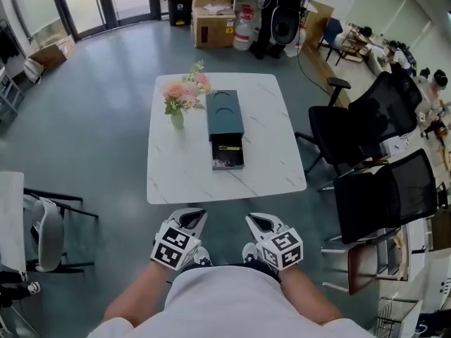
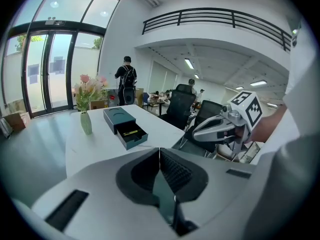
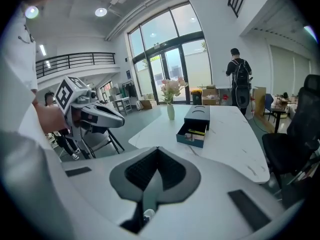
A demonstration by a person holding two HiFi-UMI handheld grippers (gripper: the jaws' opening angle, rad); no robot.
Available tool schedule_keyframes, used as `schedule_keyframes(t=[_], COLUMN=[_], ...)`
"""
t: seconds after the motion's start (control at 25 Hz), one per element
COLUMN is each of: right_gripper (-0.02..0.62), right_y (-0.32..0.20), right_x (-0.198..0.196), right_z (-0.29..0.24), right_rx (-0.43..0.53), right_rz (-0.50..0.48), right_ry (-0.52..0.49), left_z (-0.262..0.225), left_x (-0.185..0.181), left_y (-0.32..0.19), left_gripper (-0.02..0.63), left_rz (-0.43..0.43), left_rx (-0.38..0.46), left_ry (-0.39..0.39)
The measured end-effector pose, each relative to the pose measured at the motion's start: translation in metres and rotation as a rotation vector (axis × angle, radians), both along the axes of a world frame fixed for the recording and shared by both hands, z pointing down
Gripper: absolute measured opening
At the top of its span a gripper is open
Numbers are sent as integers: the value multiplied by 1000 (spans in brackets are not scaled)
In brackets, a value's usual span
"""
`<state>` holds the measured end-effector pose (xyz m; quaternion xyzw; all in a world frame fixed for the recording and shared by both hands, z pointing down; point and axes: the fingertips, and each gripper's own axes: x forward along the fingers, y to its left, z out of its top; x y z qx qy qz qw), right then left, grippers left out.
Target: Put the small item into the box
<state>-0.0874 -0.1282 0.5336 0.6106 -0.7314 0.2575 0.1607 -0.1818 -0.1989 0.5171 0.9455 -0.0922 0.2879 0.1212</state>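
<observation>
A dark teal box [image 1: 224,113] lies on the white marble table [image 1: 268,167], with its drawer [image 1: 227,153] pulled out toward me. Inside the drawer lies a thin yellow item [image 1: 227,147] beside some small pale bits. The box [image 2: 119,117] and its drawer [image 2: 132,135] show in the left gripper view, and the box [image 3: 198,114] and its drawer [image 3: 192,134] in the right gripper view. My left gripper [image 1: 194,216] and right gripper [image 1: 258,221] hang close to my body, short of the table's near edge. Both are shut with nothing between the pads.
A vase of pink flowers [image 1: 179,103] stands left of the box. Black office chairs [image 1: 366,129] crowd the table's right side, and another chair [image 1: 44,232] stands at the left. Cardboard boxes [image 1: 213,20] sit beyond the table. A person with a backpack [image 2: 125,83] stands far off.
</observation>
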Motion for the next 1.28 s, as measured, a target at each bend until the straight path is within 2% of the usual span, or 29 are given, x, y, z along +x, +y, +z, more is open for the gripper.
schedule_keyframes(t=[0.16,0.68,1.28], right_gripper=[15,15,15], right_y=[1,19,24], right_x=[10,35,43], right_z=[-6,-5,-6], right_rx=[12,29,37], right_rz=[-26,-98,-124], right_ry=[5,-15,-28], left_z=[-7,-6,-9], left_x=[9,37,54], left_y=[1,37,46], left_gripper=[17,16,17], left_rz=[-42,-80,-81], left_rx=[1,11,23], left_ry=[4,-15,-17])
